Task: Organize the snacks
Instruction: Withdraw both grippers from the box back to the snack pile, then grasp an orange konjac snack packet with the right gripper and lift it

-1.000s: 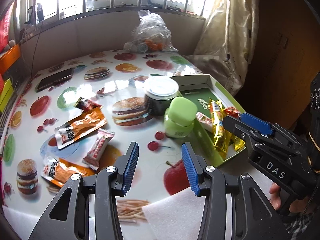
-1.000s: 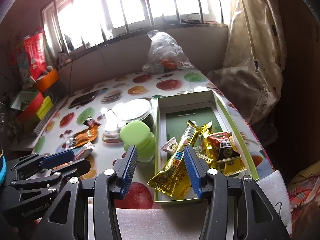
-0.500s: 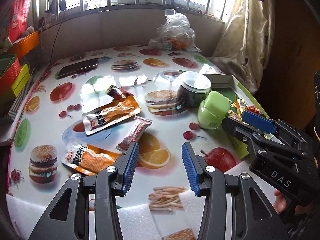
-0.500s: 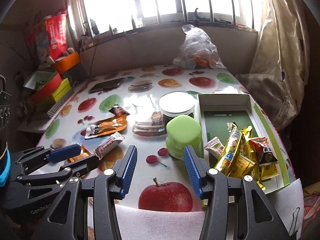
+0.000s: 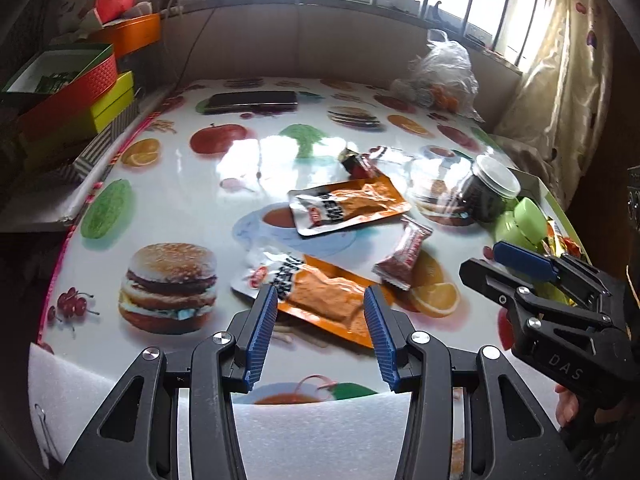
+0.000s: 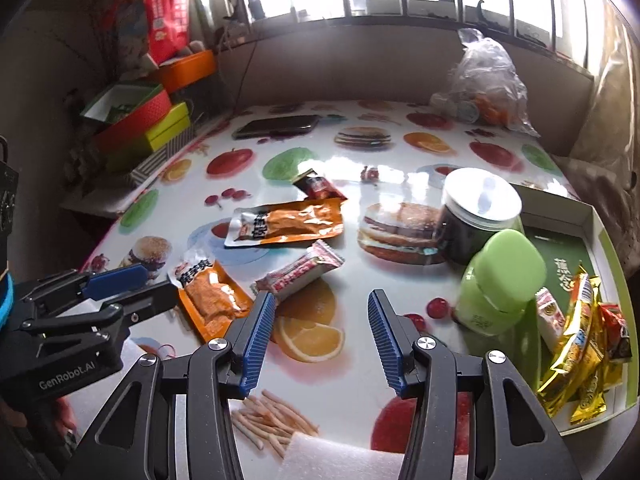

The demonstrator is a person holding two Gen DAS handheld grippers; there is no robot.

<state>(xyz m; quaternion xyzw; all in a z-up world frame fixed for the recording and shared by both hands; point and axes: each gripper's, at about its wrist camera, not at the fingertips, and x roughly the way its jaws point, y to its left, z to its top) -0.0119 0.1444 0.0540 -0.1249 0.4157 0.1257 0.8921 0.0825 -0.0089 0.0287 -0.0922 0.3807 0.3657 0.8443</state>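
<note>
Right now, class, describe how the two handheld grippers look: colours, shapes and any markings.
Both are black plastic frames with silver screws and triangular cut-outs. Each finger carries a ribbed blue pad. The left gripper shows "GenRobot.AI" in white on its body in the right wrist view; the right gripper shows "DAS" in the left wrist view. No cables are visible.

A glossy printed plastic cloth covers the table point(image 6: 400, 152), the orange snack pouches point(image 5: 352, 204) are shiny crinkled foil, and the far bag point(image 6: 486, 76) is clear plastic.

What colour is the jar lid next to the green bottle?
White, on the dark jar; clearest in the right wrist view.
</note>
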